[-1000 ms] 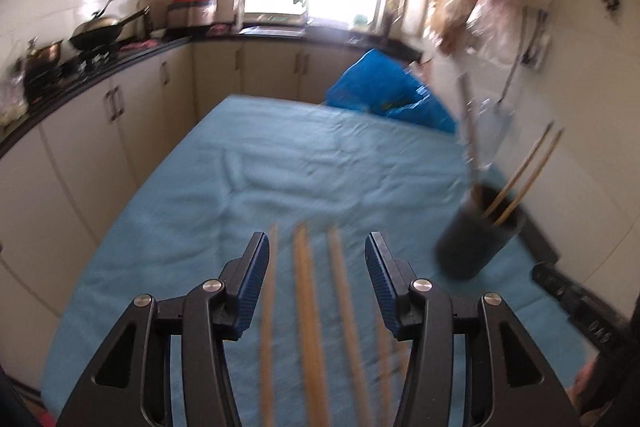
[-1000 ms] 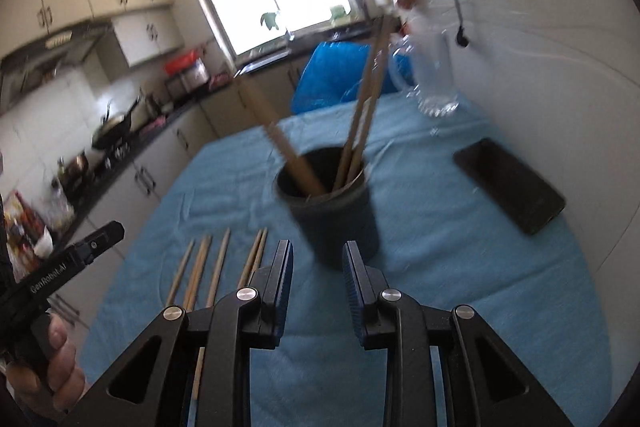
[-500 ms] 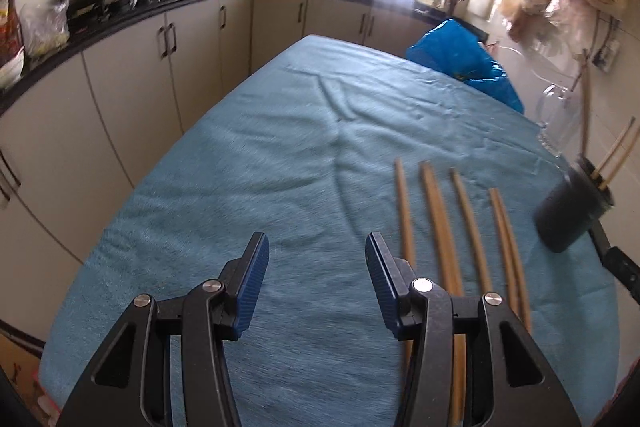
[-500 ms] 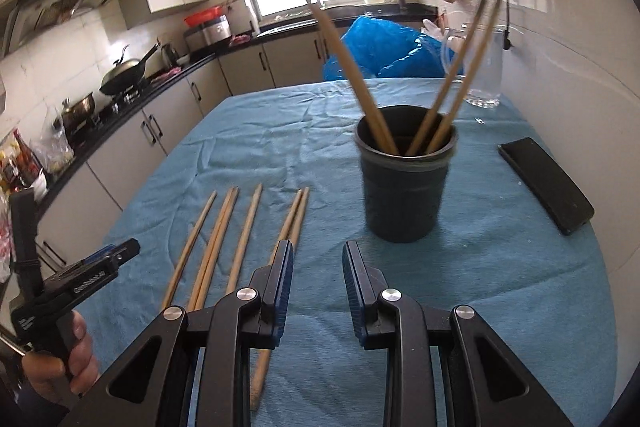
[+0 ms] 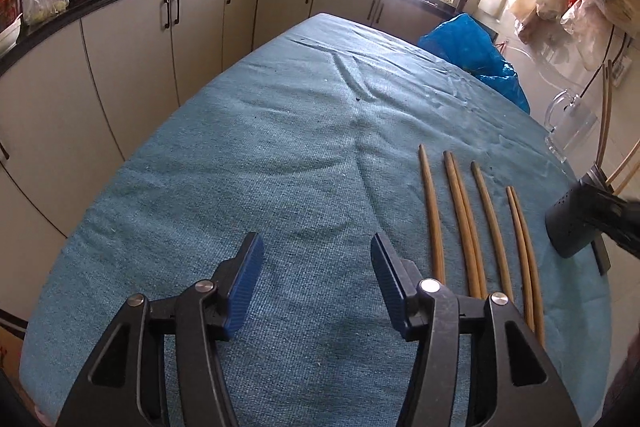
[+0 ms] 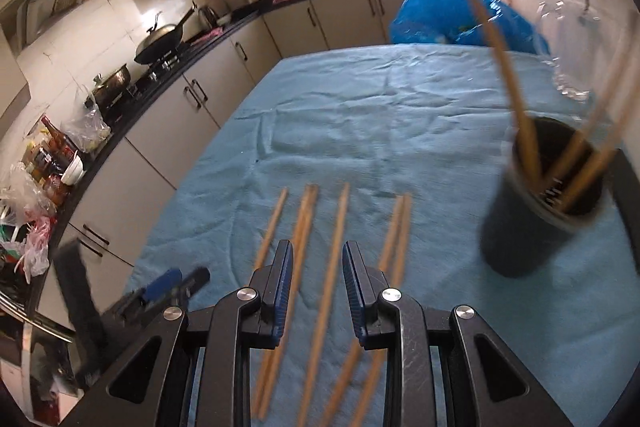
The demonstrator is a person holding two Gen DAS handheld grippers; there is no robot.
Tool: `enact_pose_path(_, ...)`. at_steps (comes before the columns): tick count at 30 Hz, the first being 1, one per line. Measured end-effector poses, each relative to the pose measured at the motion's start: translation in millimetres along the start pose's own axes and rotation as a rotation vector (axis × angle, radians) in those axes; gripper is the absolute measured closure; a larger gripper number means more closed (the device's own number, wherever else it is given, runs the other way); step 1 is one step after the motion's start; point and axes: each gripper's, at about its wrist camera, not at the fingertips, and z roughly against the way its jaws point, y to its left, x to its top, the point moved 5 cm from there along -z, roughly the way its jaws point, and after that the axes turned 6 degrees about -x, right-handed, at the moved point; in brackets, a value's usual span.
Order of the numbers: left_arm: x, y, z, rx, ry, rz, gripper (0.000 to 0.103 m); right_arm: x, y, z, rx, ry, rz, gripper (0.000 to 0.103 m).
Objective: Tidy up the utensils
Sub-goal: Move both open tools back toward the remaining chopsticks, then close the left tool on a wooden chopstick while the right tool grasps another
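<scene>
Several wooden chopsticks (image 5: pixel 464 223) lie side by side on the blue cloth (image 5: pixel 280 155), also in the right wrist view (image 6: pixel 332 259). A black holder cup (image 6: pixel 532 223) with three chopsticks stands to their right, and shows at the left wrist view's right edge (image 5: pixel 572 227). My left gripper (image 5: pixel 316 267) is open and empty, left of the chopsticks. My right gripper (image 6: pixel 316 279) is open and empty, hovering over the chopsticks, one lying between its jaws in the image.
A blue plastic bag (image 6: pixel 448 11) and a clear glass pitcher (image 5: pixel 572 127) sit at the table's far right. Kitchen cabinets and a counter (image 5: pixel 160 11) with pans run along the left. The wall is close on the right.
My right gripper has swung left from facing the holder cup to above the loose chopsticks. My left gripper has shifted left, off the chopsticks, and stays open.
</scene>
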Motion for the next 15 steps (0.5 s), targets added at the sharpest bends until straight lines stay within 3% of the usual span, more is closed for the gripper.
enact_pose_path(6, 0, 0, 0, -0.019, -0.002, 0.009, 0.048, 19, 1, -59, -0.061, 0.133, -0.012, 0.075)
enact_pose_path(15, 1, 1, 0, -0.037, -0.004, 0.019, 0.047, 30, -6, -106, -0.164, 0.203, 0.028, 0.075)
